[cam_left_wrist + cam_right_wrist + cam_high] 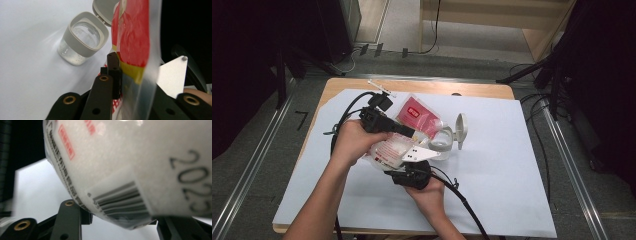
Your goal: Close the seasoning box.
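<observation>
Bright even overhead light, dark room edges, close-up views blurred, soft shadows

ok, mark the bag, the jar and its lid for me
bag (132, 37), left gripper view, on its red printed panel
jar (83, 37), left gripper view, on its grey square collar
lid (460, 126), high view, on the open flip lid's inner face

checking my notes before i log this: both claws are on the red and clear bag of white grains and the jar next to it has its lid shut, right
Not quite: the jar's grey flip lid stands open, swung back from the mouth, as the left gripper view and high view show. The rest holds: the left claw pinches the bag's edge and the right claw is on its bottom.
</observation>
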A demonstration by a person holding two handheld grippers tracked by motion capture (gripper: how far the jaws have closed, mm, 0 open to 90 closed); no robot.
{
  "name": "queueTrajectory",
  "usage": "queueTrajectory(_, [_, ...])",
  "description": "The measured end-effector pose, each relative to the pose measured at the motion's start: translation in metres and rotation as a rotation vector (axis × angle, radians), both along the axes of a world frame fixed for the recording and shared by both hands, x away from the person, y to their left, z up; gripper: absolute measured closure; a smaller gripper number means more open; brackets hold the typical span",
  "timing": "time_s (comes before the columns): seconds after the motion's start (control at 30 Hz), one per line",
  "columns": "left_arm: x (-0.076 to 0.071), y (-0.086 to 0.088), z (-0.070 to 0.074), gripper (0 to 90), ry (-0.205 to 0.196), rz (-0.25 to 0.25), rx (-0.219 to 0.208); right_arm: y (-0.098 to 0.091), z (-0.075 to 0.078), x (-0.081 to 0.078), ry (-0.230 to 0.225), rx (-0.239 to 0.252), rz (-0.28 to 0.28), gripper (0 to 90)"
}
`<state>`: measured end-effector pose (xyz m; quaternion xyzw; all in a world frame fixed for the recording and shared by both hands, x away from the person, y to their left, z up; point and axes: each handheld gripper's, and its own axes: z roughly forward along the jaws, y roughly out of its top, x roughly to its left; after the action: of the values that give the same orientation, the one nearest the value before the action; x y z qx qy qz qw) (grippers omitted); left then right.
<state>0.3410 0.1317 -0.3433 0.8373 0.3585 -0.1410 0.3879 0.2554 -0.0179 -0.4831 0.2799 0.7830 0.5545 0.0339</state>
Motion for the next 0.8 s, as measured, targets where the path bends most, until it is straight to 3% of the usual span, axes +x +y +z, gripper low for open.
queueTrajectory(0.1, [-0.004,-0.001,0.004,80.4,-0.079,-0.007,0.057,-0.001,0.003,-0.003,0.046,0.065,0.022,57.5])
queueTrajectory(0.13, [-0.006,-0.002,0.006,79.0,-0.089,-0.015,0.072,-0.002,0.004,-0.004,0.060,0.087,0.028,57.9])
queueTrajectory(0.2, [-0.007,-0.003,0.008,77.9,-0.123,-0.041,0.078,-0.003,0.006,-0.004,0.079,0.115,0.034,58.0])
queueTrajectory(0.3, [-0.010,-0.005,0.008,72.1,-0.109,-0.079,0.096,-0.004,0.008,-0.005,0.098,0.130,0.030,58.2])
queueTrajectory(0.37, [-0.013,-0.007,0.010,71.8,-0.151,-0.104,0.143,-0.006,0.008,-0.004,0.110,0.143,0.031,58.3])
queueTrajectory(0.43, [-0.014,-0.005,0.012,69.9,-0.160,-0.131,0.172,-0.007,0.007,-0.004,0.103,0.134,0.031,58.4])
queueTrajectory(0.5, [-0.014,-0.001,0.013,69.8,-0.143,-0.134,0.162,-0.008,0.006,-0.003,0.101,0.145,0.039,58.4])
queueTrajectory(0.6, [-0.011,0.004,0.013,78.9,-0.088,-0.102,0.112,-0.007,0.008,-0.005,0.096,0.141,0.042,58.4])
queueTrajectory(0.63, [-0.010,0.005,0.014,85.7,-0.087,-0.101,0.107,-0.006,0.009,-0.005,0.089,0.132,0.047,58.2])
queueTrajectory(0.8, [-0.010,0.000,0.014,90.0,-0.059,-0.069,0.091,-0.004,0.015,-0.006,0.080,0.102,0.044,57.5])
